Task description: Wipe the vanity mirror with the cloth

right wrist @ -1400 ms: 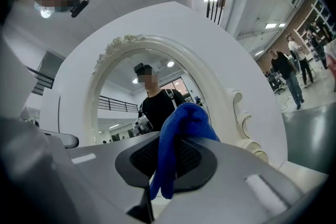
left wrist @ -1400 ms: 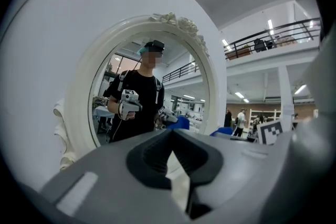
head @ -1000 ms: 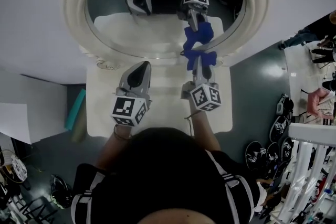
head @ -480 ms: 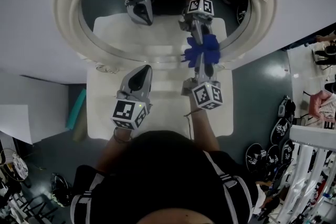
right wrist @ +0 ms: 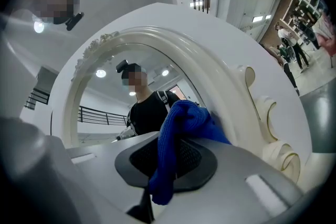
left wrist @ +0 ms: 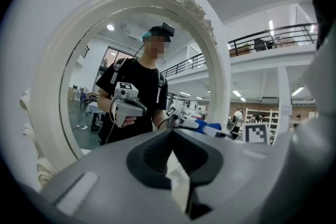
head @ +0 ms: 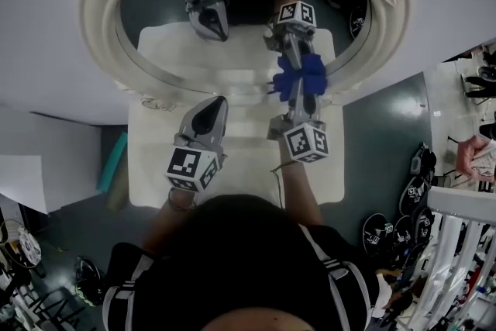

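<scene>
The vanity mirror (head: 240, 50) stands at the back of a white table in an ornate oval white frame (head: 99, 35). My right gripper (head: 299, 93) is shut on the blue cloth (head: 301, 74), which touches the glass at its lower right, just above the frame. In the right gripper view the cloth (right wrist: 178, 136) hangs bunched between the jaws, with the frame (right wrist: 220, 71) close ahead. My left gripper (head: 210, 108) hovers in front of the mirror's lower middle, shut and holding nothing. In the left gripper view its jaws meet in front of the glass (left wrist: 100, 55).
The white table (head: 155, 167) carries the mirror and reaches back to my body. A teal object (head: 113, 160) leans by its left side. Black round items (head: 391, 229) and a white rack (head: 457, 244) crowd the floor on the right.
My right gripper has pushed the cloth forward onto the glass, so the cloth and its reflection have merged. The left gripper has barely moved.
</scene>
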The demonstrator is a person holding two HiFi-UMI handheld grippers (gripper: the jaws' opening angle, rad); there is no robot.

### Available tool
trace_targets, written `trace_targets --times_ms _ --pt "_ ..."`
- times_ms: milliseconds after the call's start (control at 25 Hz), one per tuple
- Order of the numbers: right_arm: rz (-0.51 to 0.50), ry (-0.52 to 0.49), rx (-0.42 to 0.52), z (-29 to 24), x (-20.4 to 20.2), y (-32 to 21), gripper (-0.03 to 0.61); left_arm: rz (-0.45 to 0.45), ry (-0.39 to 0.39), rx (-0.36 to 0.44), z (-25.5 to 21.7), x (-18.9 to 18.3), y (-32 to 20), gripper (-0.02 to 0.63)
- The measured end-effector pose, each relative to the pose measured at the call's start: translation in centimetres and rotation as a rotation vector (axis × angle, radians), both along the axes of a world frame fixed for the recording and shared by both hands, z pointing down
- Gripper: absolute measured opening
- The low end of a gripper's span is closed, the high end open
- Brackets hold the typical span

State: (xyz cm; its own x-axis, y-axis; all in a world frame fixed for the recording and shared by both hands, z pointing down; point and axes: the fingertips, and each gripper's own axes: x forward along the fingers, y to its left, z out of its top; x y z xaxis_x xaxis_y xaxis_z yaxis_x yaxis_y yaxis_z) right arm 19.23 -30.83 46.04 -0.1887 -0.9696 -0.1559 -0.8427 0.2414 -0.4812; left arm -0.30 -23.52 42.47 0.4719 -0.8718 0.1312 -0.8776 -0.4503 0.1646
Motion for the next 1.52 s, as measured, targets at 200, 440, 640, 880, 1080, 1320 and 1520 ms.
trace_targets --times_ms 200,440,640,880,1080,1320,1520 --pt "-0.009 0.004 0.041 -2.1 0.4 0.0 0.04 0.007 0.011 0.002 -0.1 -0.1 0.3 0.011" --pt "-0.022 0.014 0.088 -4.7 0.0 0.8 0.04 0.025 0.035 0.008 -0.8 -0.8 1.3 0.009" --pt "-0.03 0.036 0.119 -8.6 1.0 0.2 0.04 0.034 0.001 0.04 -2.2 -0.3 1.0 0.009" --pt "-0.063 0.057 0.172 -14.4 0.7 0.2 0.038 0.03 0.016 0.053 -3.1 -0.6 1.7 0.009" --pt "-0.077 0.086 0.21 -18.2 -0.2 0.2 0.038 0.029 0.024 0.068 -4.1 -1.1 2.3 0.009" --pt "-0.08 0.1 0.233 -20.4 -0.7 0.0 0.038 0.016 0.027 0.071 -3.6 -1.6 2.8 0.009" --pt "-0.103 0.122 0.263 -24.0 -2.0 0.0 0.038 0.009 0.027 0.063 -4.0 -2.6 3.3 0.011"
